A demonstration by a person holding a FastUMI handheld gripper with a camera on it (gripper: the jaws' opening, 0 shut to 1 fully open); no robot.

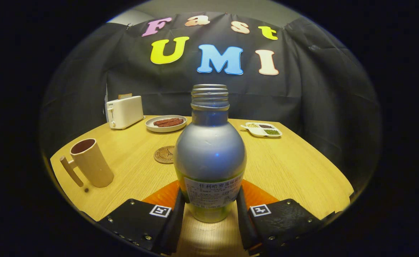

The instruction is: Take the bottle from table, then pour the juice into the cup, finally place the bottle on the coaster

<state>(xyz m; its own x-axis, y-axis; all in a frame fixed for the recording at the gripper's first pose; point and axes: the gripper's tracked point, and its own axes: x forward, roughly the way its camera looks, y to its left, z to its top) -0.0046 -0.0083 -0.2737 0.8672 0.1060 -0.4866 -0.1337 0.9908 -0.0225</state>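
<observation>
A silver bottle [209,153] with an open threaded neck and a white label stands upright between my fingers. My gripper [209,201] is shut on it, with the left finger [178,210] and the right finger pressing the bottle's lower sides at the label. Whether its base rests on the wooden table [288,167] or hangs just above it, I cannot tell. A tan wooden cup [88,162] with a handle stands to the left, ahead of the fingers. Behind the bottle, slightly left, a round brown coaster [164,154] lies flat, partly hidden by the bottle.
At the back left stands a white toaster [124,111]. A grey plate [165,123] with brown strips sits behind the coaster. A white divided dish [263,129] lies at the back right. The table's right edge runs close by.
</observation>
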